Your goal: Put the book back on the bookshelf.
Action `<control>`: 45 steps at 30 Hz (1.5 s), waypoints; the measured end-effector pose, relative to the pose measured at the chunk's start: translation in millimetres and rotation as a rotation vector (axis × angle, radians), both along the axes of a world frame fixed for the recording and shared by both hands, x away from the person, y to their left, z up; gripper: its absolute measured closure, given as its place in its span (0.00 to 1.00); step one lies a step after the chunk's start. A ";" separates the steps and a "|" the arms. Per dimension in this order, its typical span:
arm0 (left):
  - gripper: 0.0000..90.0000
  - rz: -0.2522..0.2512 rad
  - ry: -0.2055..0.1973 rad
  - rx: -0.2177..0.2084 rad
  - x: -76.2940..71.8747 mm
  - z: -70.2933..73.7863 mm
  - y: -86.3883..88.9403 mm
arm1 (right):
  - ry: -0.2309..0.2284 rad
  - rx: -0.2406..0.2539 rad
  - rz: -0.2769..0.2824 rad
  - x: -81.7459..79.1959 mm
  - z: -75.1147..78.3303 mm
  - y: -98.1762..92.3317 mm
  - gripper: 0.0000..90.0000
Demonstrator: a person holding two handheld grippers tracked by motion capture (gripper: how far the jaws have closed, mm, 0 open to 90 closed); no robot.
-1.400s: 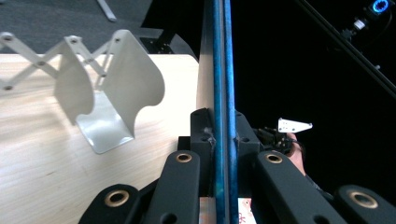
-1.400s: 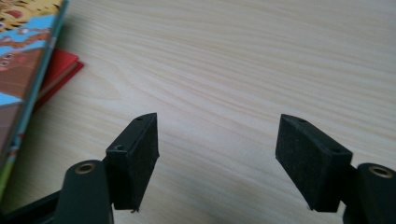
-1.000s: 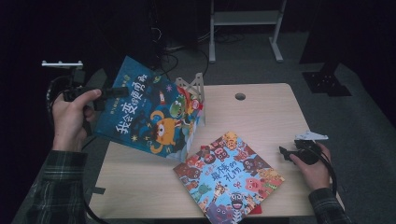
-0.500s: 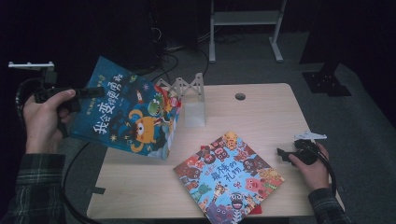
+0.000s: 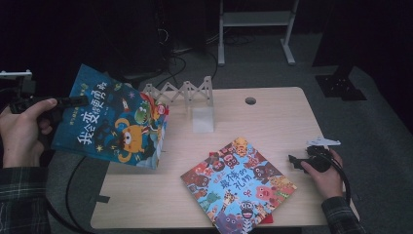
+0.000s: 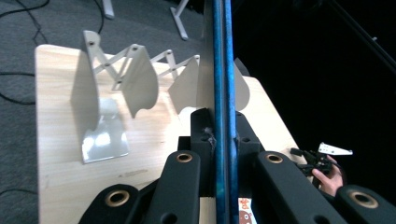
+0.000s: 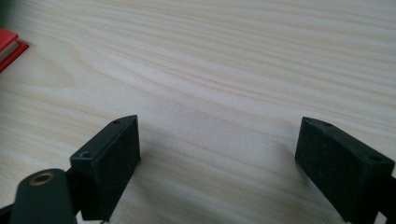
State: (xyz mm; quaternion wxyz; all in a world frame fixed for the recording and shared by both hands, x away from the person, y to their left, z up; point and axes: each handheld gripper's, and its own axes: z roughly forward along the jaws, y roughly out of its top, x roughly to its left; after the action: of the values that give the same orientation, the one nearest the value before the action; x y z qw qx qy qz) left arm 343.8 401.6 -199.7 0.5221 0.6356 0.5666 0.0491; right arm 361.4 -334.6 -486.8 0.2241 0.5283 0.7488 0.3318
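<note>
A blue picture book (image 5: 114, 124) with an orange monster on its cover hangs tilted in the air over the table's left edge. My left gripper (image 5: 73, 101) is shut on its left border. In the left gripper view the book's thin edge (image 6: 223, 70) stands upright, clamped between the jaws of my left gripper (image 6: 219, 126). A second colourful book (image 5: 238, 183) lies flat on the table near the front. My right gripper (image 5: 294, 160) rests low at the table's right side. Its jaws have just opened wider, and my right gripper (image 7: 217, 149) has only bare wood between them.
A white accordion-style book rack (image 5: 187, 92) stands at the back of the wooden table (image 5: 272, 117), with its fins (image 6: 126, 79) empty. A red book corner (image 7: 9, 46) pokes out under the colourful book. A cable hole (image 5: 250, 101) sits near the far edge. Dark floor surrounds the table.
The left hand has carried the blue book leftward, away from the rack and partly past the table's left edge. The right hand has stayed where it was.
</note>
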 end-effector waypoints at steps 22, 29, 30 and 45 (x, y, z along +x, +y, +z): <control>0.92 0.065 0.085 0.076 8.8 -9.7 10.3 | 0.000 0.001 -0.002 -0.2 -0.1 0.4 0.14; 0.92 0.075 0.111 0.093 12.9 -15.0 10.9 | 0.000 0.001 -0.002 -0.3 -0.1 0.4 0.14; 0.92 0.077 0.115 0.096 13.9 -15.8 11.0 | 0.000 0.001 -0.002 -0.2 -0.1 0.4 0.14; 0.92 0.099 0.159 0.125 35.9 -25.9 2.4 | 0.001 0.001 -0.005 -0.4 -0.1 1.0 0.14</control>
State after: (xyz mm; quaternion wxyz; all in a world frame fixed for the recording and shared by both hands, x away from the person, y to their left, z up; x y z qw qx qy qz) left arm 379.6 404.0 -225.6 0.4319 0.6401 0.6326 0.0596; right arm 361.0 -333.6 -486.9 0.2244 0.5303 0.7474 0.3314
